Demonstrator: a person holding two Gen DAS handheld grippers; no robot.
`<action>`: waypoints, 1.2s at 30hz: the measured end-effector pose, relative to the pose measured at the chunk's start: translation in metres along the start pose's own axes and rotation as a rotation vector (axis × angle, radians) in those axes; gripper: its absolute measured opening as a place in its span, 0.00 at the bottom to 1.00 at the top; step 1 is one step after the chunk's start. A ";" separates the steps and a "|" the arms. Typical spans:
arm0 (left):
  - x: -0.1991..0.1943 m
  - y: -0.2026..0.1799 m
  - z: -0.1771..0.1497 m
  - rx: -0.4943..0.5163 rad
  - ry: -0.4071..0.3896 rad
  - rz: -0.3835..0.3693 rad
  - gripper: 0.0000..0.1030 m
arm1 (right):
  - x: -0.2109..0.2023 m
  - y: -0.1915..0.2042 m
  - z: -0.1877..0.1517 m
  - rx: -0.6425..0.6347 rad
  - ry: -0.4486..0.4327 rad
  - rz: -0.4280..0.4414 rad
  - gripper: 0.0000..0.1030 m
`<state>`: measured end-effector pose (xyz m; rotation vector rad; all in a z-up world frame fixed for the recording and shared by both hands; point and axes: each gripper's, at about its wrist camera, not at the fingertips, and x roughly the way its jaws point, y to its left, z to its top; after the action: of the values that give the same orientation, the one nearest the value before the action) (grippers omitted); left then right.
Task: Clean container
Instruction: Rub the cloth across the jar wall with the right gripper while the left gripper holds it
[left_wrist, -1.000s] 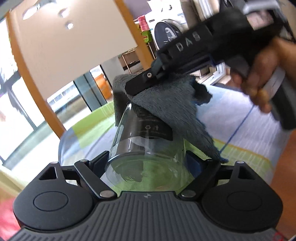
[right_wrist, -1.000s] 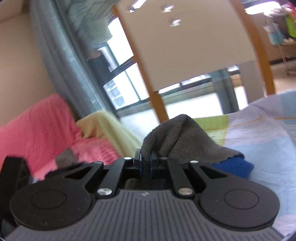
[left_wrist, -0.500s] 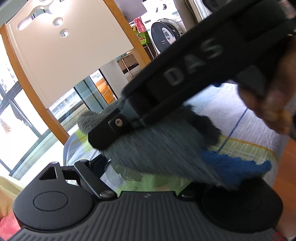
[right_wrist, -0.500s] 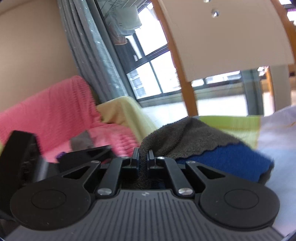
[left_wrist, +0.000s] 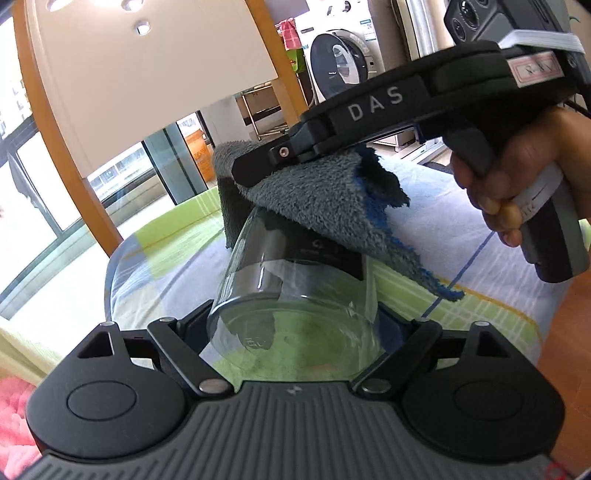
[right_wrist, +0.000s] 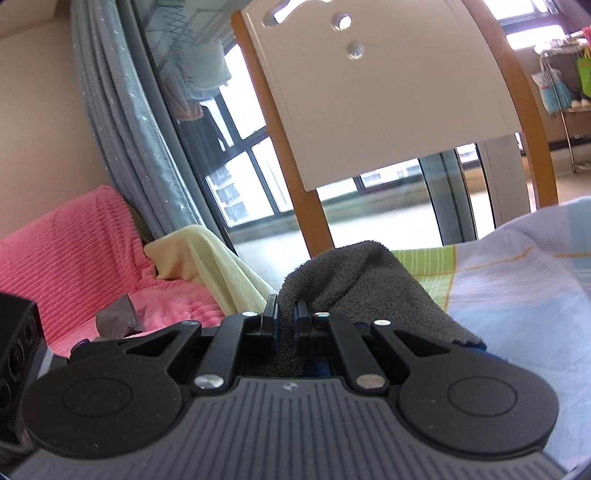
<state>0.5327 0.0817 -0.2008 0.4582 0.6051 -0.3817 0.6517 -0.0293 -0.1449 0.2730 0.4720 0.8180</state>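
We clamp the glass container (left_wrist: 295, 295) on its side in the left tongs (left_wrist: 293, 328), steadying it above the tabletop (left_wrist: 461, 221). Right tongs (right_wrist: 285, 314) pinch the grey cloth (left_wrist: 325, 199), draped over its wall for wiping.

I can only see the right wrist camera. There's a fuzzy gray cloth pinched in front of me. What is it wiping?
Observer: A clear glass jar; the cloth is draped over its far end.
Operator: Who's holding the jar?
Observer: The left hand-held gripper, its fingers clamped on both sides.
Operator: Is the jar standing up?
Observer: No, it lies sideways, base toward the left camera.
Operator: Is the cloth all gray?
Observer: No, its underside is blue.
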 end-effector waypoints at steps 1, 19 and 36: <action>-0.002 -0.002 -0.001 0.011 -0.002 0.006 0.84 | 0.000 0.005 0.001 -0.004 0.023 0.019 0.07; -0.011 -0.029 -0.006 0.080 -0.002 0.070 0.85 | 0.019 0.042 0.004 -0.129 0.216 0.143 0.02; -0.012 -0.050 -0.006 0.062 0.021 0.071 0.87 | 0.004 0.001 0.008 -0.088 0.006 -0.066 0.03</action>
<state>0.4972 0.0457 -0.2127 0.5418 0.5971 -0.3291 0.6572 -0.0262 -0.1389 0.1724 0.4470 0.7738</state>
